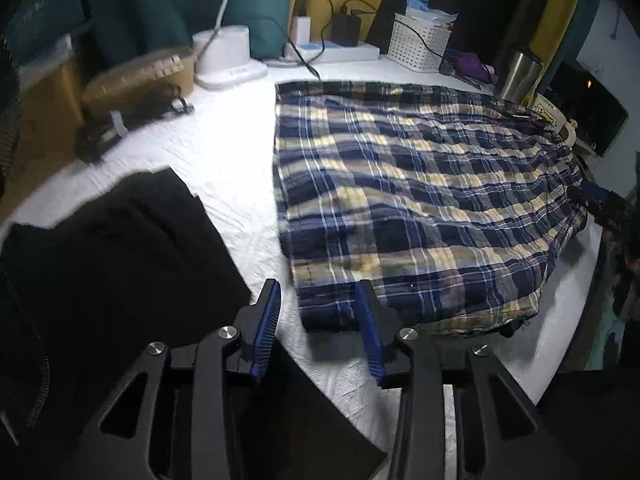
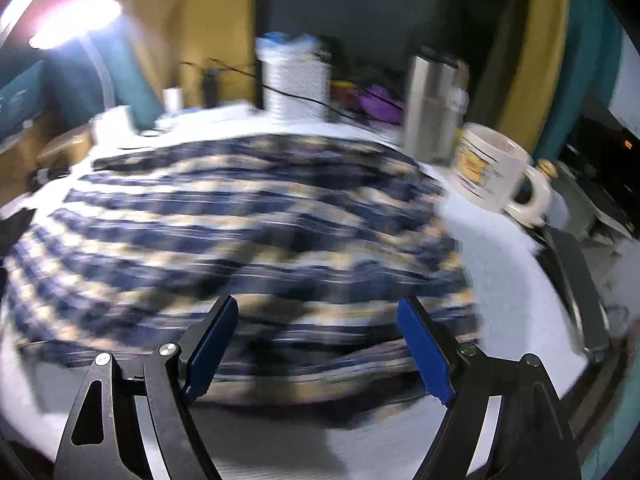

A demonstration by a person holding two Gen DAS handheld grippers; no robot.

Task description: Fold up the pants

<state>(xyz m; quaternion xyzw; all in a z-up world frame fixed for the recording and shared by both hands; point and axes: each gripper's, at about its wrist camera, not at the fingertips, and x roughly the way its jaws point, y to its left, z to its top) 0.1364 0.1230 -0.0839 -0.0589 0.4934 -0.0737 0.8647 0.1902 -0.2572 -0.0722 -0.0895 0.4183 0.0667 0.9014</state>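
The plaid pants (image 1: 420,200), navy, yellow and white, lie folded over in a wide block on the white table cover (image 1: 224,160). My left gripper (image 1: 318,292) is open and empty, just above the block's near left corner. In the right wrist view the pants (image 2: 240,232) are blurred by motion and fill the middle. My right gripper (image 2: 316,312) is wide open and empty over their near edge. The right gripper also shows at the pants' right end in the left wrist view (image 1: 596,200).
A folded black garment (image 1: 120,248) lies left of the pants. At the back stand a white lamp base (image 1: 228,56), power strip (image 1: 332,50), white basket (image 1: 420,40), steel tumbler (image 1: 518,76) and mug (image 2: 496,168).
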